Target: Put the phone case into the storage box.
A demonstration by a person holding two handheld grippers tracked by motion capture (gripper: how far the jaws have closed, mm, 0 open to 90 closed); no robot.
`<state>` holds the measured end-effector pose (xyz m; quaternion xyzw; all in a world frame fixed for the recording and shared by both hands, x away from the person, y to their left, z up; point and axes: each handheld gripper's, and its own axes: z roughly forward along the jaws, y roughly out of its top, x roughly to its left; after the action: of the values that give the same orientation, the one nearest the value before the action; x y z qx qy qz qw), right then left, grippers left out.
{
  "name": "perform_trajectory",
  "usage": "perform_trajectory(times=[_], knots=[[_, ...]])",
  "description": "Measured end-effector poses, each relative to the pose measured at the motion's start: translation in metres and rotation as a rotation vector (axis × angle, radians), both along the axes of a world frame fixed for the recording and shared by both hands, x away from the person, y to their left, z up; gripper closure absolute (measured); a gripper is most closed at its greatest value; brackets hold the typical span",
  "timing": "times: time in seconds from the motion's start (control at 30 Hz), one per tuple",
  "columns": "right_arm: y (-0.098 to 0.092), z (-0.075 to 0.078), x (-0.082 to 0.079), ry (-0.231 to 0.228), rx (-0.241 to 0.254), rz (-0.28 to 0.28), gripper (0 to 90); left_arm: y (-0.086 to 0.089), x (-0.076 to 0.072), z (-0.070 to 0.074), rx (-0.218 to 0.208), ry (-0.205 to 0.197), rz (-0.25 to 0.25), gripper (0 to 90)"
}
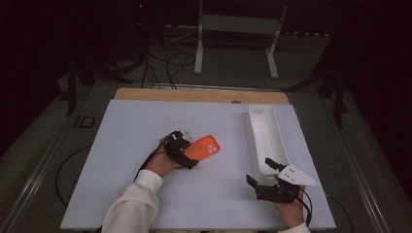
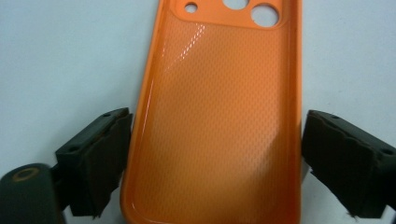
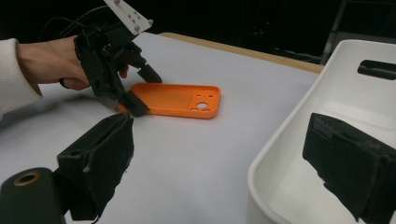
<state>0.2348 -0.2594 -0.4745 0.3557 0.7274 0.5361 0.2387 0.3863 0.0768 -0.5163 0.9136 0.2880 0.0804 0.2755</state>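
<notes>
the left gripper (image 2: 212, 158) straddles the orange phone case (image 2: 219, 116) at mid-frame, jaws released and not yet pinching. close squarely on both long edges, low on the rim. the right gripper (image 3: 219, 163), jaws spread, waits at the white bin (image 3: 299, 154), lower right.

Orange phone case (image 2: 215, 121) running off top and bottom edges in left gripper view, camera cut-outs clipped. White bin (image 3: 327, 140) cropped at right and bottom in right gripper view. Left gripper (image 1: 187, 145) overlapping the case's near end in high view.

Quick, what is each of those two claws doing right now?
Left gripper: open, jaws either side of the orange phone case, not pressing it.
Right gripper: open, holding nothing, one jaw over the white bin.
</notes>
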Motion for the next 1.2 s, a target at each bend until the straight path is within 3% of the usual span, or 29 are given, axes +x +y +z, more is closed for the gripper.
perform_trajectory(times=[0.5,0.73,1.2], knots=[[0.002,-0.001,0.0,0.007,-0.001,0.006,8.7,-0.003,0.001,0.003,0.031,0.019,0.01,15.3],[0.001,0.0,0.0,0.006,0.001,0.004,8.6,-0.002,0.0,0.003,0.01,0.025,0.021,16.1],[0.002,-0.001,0.0,0.008,0.0,0.004,8.6,0.0,-0.004,0.012,-0.009,-0.023,0.037,16.4]])
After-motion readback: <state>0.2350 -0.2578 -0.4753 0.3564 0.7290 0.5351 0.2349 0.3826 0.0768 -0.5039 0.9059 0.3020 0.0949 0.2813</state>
